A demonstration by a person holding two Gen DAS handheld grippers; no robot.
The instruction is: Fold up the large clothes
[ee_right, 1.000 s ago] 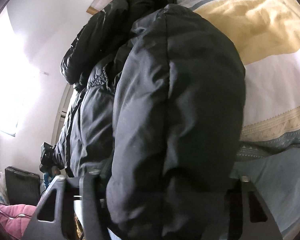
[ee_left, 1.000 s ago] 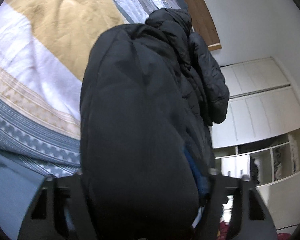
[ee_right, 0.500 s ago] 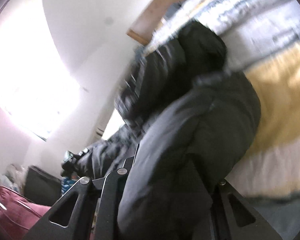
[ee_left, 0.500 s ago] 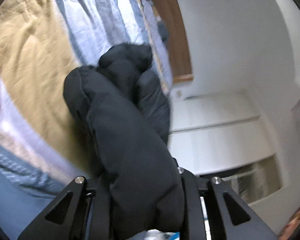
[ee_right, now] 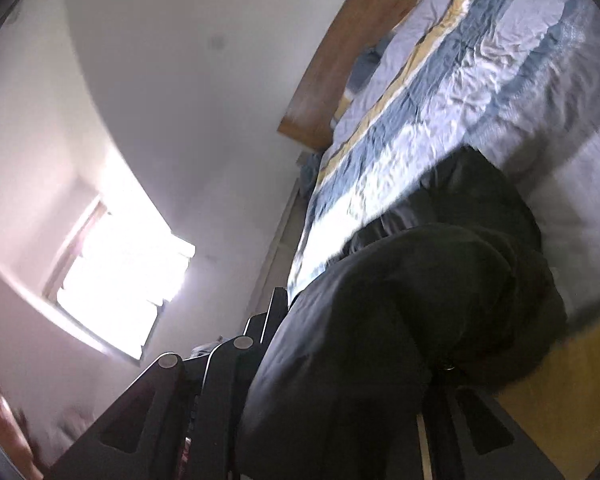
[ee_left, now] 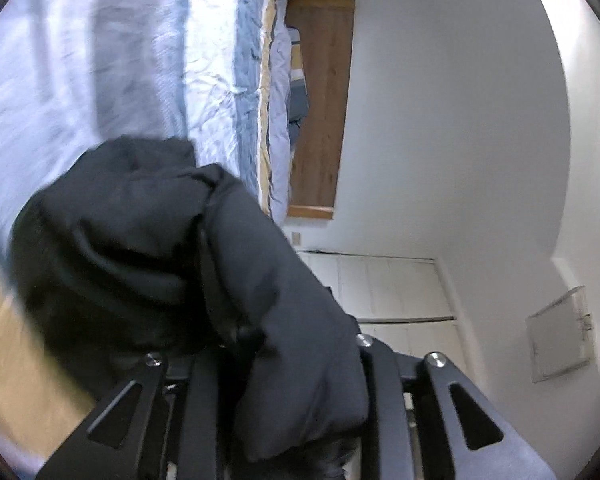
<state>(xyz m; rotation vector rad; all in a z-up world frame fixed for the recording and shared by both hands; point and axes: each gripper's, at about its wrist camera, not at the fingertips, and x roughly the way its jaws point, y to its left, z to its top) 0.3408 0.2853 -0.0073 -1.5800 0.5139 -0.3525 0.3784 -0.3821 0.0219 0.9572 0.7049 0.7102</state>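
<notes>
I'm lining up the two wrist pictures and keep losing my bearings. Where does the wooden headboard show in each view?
Left wrist: the wooden headboard stands upper centre, a tall brown panel right of the striped bedding, above the black jacket.
Right wrist: the headboard runs slantwise at upper right, left of the bedding.
Shared landmark: the black jacket, clamped in both the left gripper and the right gripper.
</notes>
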